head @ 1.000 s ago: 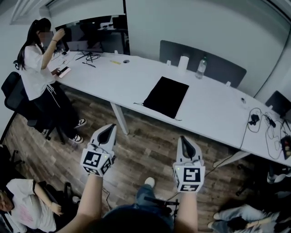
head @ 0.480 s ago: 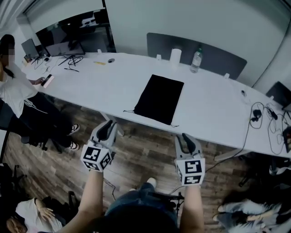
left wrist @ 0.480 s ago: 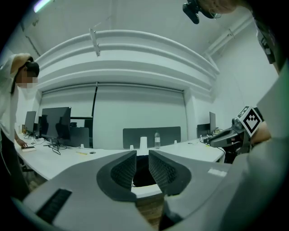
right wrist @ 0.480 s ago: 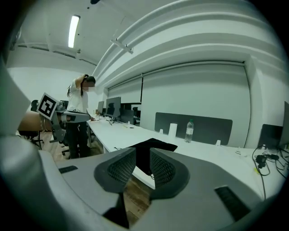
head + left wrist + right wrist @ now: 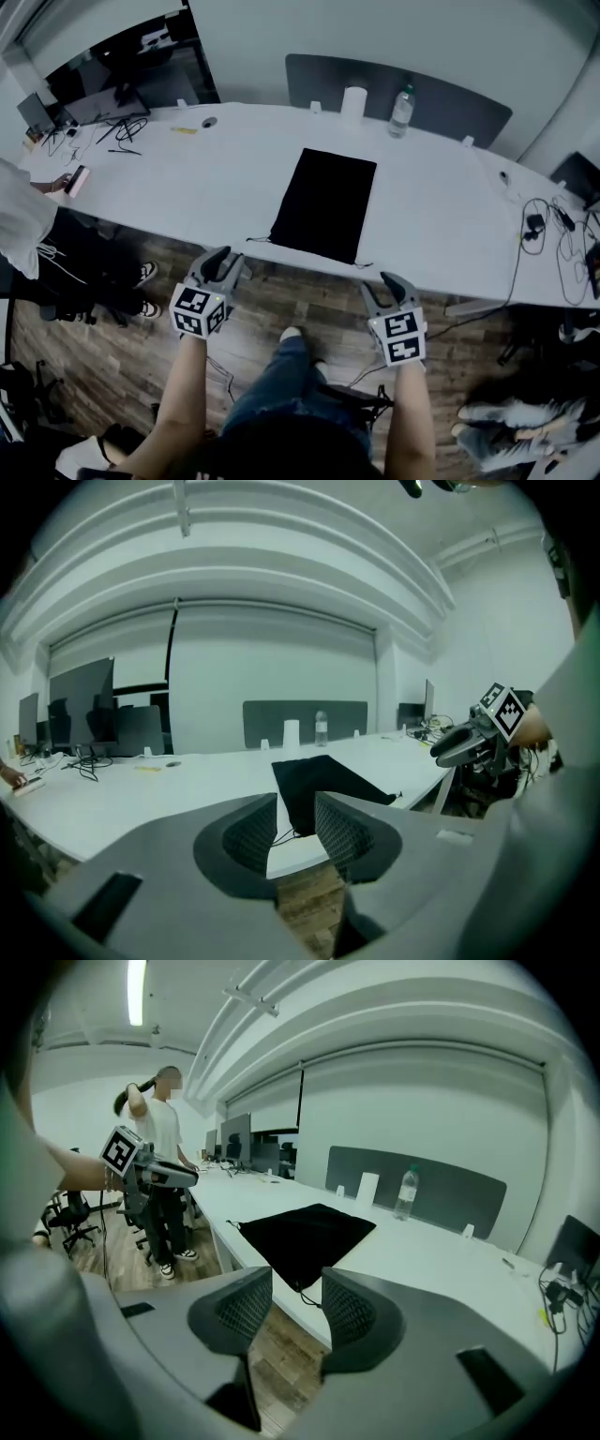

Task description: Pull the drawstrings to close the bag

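A flat black drawstring bag (image 5: 324, 203) lies on the long white table (image 5: 441, 225), its mouth toward the near edge. One thin cord (image 5: 257, 240) trails from its near-left corner and another (image 5: 362, 265) from its near-right corner. My left gripper (image 5: 225, 262) hovers over the floor just short of the table edge, below the left cord. My right gripper (image 5: 378, 286) hovers below the right cord. Both sets of jaws are opening with nothing between them. The left gripper (image 5: 295, 808) view shows the bag (image 5: 323, 785) ahead. The right gripper (image 5: 296, 1283) view also shows the bag (image 5: 305, 1235).
A water bottle (image 5: 400, 111) and a white roll (image 5: 352, 101) stand at the table's far edge before a grey divider (image 5: 441, 98). Cables (image 5: 539, 230) lie at the right end, more cables (image 5: 122, 131) and a phone (image 5: 75, 180) at the left. A person (image 5: 23, 225) stands left.
Both grippers went from shut to open and came closer to the table's near edge. The head view has swung, so the bag sits nearer and more centred.
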The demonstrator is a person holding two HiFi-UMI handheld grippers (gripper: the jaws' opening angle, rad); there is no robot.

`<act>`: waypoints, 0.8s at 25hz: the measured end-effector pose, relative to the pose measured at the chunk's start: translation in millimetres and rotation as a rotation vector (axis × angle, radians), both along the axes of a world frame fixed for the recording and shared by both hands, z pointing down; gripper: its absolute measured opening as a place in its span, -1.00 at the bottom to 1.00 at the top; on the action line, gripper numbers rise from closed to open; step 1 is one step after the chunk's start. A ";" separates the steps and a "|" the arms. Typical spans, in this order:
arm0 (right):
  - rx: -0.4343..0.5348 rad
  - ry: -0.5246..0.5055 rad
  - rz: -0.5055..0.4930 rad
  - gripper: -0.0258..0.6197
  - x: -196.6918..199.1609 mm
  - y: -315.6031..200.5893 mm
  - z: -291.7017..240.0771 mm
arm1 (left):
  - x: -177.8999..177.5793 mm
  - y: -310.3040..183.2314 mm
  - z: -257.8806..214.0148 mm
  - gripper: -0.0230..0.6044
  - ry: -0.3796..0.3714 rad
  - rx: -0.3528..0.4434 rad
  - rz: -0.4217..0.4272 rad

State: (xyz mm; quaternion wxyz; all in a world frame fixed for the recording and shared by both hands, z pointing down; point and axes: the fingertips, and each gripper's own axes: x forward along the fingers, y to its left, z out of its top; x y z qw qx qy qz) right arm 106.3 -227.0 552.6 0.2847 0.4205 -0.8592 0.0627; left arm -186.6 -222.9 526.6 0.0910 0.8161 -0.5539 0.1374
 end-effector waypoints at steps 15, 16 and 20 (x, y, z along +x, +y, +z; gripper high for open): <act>-0.273 0.222 -0.041 -0.44 4.3 -72.2 110.7 | -14.0 -89.1 113.8 -0.52 -0.123 -0.341 0.302; -0.287 0.240 -0.054 -0.44 6.0 -72.8 115.9 | -12.9 -91.6 118.7 -0.51 -0.124 -0.355 0.321; -0.328 0.251 -0.100 -0.44 6.1 -74.6 123.9 | -9.7 -100.3 132.6 -0.50 -0.155 -0.378 0.392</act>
